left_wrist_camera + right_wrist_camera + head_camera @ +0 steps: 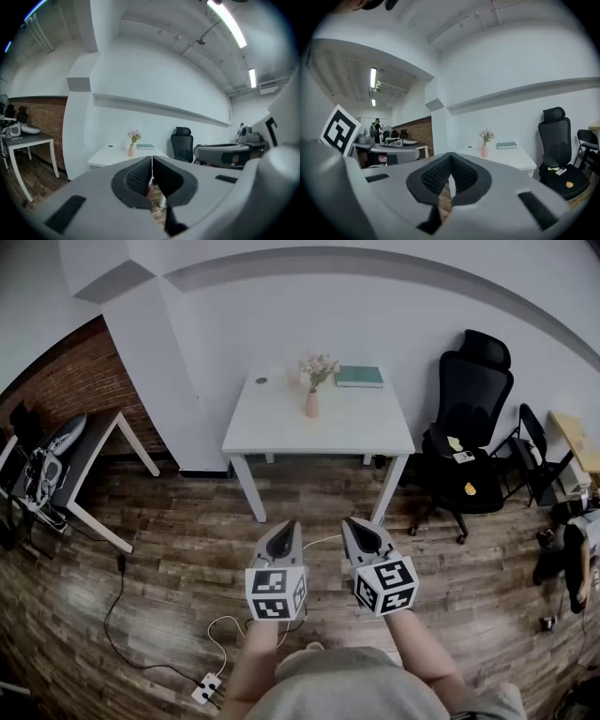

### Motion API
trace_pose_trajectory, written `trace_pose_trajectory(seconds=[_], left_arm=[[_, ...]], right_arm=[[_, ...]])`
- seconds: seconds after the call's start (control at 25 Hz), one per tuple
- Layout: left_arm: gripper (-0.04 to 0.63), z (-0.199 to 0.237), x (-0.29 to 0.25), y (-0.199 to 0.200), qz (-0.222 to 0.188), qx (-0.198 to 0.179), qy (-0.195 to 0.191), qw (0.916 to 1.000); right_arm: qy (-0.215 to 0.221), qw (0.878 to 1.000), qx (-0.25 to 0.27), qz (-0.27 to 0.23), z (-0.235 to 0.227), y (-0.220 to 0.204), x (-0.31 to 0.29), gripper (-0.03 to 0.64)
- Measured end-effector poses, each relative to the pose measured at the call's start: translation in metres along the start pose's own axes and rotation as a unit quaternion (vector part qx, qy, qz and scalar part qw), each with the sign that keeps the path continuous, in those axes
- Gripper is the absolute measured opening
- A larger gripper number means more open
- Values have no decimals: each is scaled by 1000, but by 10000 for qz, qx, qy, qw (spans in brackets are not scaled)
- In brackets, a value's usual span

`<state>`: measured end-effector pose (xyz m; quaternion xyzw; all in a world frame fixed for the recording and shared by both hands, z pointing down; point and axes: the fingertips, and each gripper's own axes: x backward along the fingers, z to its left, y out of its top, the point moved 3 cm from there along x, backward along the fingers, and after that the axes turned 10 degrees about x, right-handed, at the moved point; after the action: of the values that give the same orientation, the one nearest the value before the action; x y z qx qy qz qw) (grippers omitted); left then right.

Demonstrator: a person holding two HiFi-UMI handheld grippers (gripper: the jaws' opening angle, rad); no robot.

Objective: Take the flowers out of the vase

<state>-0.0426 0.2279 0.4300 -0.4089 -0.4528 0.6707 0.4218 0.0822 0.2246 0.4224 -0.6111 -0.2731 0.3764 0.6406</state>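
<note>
- Upper centre of the head view: flowers [319, 365] stand upright in the pink vase [312, 406] on the white worktop [281, 427].
- Lower centre: left tongs [289, 527] and right tongs [352, 523] both closed, empty, well apart from the worktop.

The table [342, 427] was white, the vase [312, 406] pink, flowers [318, 365] pale pink, book [360, 377] teal, chair [472, 399] black, floor [187, 540] brown wood-grain.
</note>
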Motion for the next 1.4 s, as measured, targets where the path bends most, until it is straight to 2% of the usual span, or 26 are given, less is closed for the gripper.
trace_pose_trajectory(seconds=[0.52, 1.04, 1.2, 1.4], left_arm=[[9, 3, -1, -2, 31, 60, -15, 10000], [11, 19, -10, -1, 94, 144, -3, 9999], [14, 24, -18, 4, 103, 150, 27, 9998], [69, 33, -29, 10, 73, 134, 30, 9999]], right_arm=[[54, 9998, -192, -52, 3, -1, 0, -2], [-224, 9995, -204, 127, -3, -10, -14, 0], [-230, 9994, -193, 171, -9, -10, -20, 29], [-280, 9992, -203, 194, -16, -9, -33, 66]])
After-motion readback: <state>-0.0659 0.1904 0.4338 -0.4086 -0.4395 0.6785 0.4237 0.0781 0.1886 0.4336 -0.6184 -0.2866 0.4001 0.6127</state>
